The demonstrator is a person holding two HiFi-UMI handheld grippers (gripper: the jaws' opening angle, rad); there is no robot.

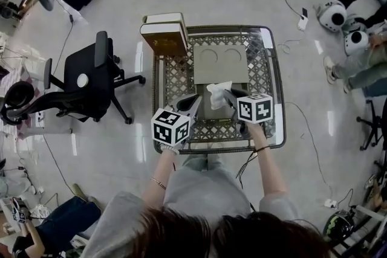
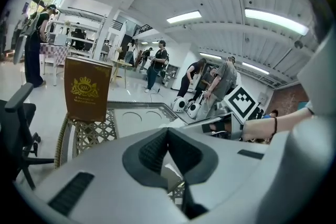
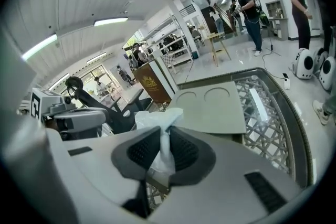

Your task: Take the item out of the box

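Pinching the white wrapped item (image 3: 157, 119) in the right gripper (image 3: 160, 136) jaws, just above the box (image 1: 213, 113) near the surface's front edge. Left gripper (image 2: 167, 132) jaws are clenched empty. That thin wrap could slip free, I reckon.

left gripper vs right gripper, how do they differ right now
The grey left gripper is shut on nothing; the grey right gripper pinches a crumpled white bag. In the head view the left gripper sits nearer the person than the right gripper. Both are hand-held.

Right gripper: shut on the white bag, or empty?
Shut on it: the pads of the right gripper pinch the white bag, which bunches above them.
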